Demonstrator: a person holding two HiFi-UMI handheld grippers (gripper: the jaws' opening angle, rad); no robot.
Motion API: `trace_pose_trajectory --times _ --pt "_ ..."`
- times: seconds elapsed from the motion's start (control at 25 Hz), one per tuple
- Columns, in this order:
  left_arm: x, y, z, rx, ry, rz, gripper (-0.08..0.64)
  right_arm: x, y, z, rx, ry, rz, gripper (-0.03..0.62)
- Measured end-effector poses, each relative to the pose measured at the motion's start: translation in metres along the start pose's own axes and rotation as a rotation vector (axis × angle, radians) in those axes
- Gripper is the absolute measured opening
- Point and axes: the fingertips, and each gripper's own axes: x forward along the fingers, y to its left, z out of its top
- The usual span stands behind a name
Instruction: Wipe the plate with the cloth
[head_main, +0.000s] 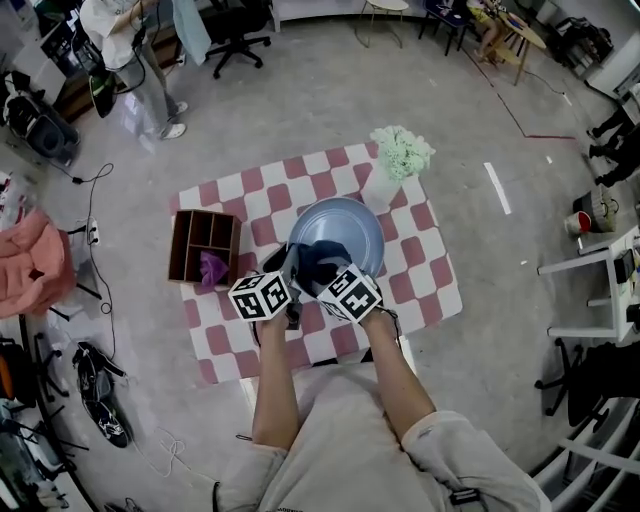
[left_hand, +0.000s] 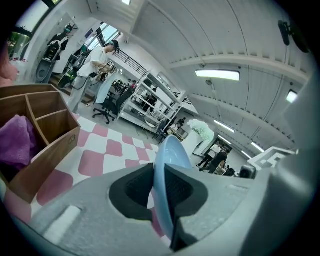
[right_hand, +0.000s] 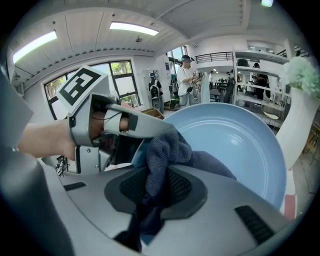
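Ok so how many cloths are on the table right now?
2. A dark blue cloth is clamped in the right gripper against the plate; a purple cloth lies in the wooden box left of it. More may be hidden.

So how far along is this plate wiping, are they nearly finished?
Done: the left gripper has its fingers shut on the rim of the blue plate, and the right gripper is shut on the dark cloth.
In hand: the cloth lies against the plate's face near its lower edge, so wiping seems under way.
Left: probably the rest of the face. I can't tell how much has been wiped.
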Motion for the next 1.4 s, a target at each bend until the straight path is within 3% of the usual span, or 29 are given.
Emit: trace_pose_trajectory --times 0.44,0.88,1.12,1.4 --pt "-0.026 0.011 -0.014 0.050 0.049 -0.022 0.040 0.010 -0.013 0.023 0.035 -0.079 -0.112 0.081" --pt "-0.044 0.017 -0.033 0.084 0.115 -0.013 0.040 0.020 -0.015 0.037 0.041 -0.099 -0.127 0.081" --pt "-0.057 0.023 -0.038 0.049 0.105 0.028 0.040 0.024 -0.023 0.042 -0.002 -0.093 -0.150 0.081" --pt "-0.072 0.023 -0.054 -0.034 0.029 0.096 0.040 0.019 -0.037 0.028 -0.073 -0.054 -0.123 0.081"
